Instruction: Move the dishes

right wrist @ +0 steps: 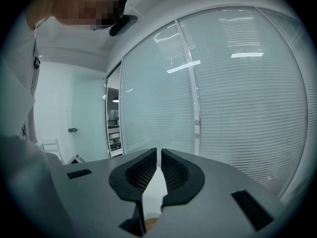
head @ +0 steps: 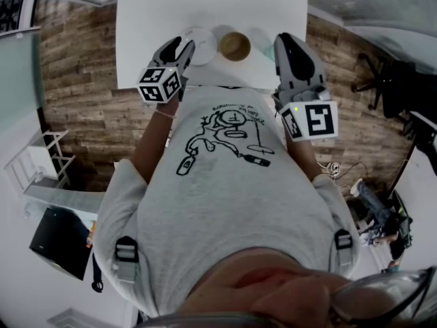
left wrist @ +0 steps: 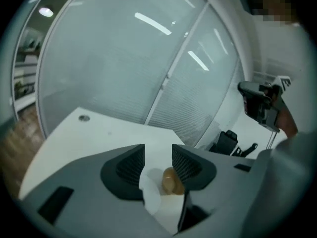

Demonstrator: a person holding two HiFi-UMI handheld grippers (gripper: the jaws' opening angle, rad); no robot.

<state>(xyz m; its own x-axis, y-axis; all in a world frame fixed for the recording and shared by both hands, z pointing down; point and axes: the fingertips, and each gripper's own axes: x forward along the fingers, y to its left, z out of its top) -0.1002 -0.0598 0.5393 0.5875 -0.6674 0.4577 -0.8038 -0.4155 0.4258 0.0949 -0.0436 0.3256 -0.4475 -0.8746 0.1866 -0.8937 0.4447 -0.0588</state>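
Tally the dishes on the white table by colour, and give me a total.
White plate: 1
Brown bowl: 1
Total: 2
A pale shape right of the bowl is too faint to count.

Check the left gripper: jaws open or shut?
Open. The left gripper has its jaws apart; a small brown bowl shows through the gap.
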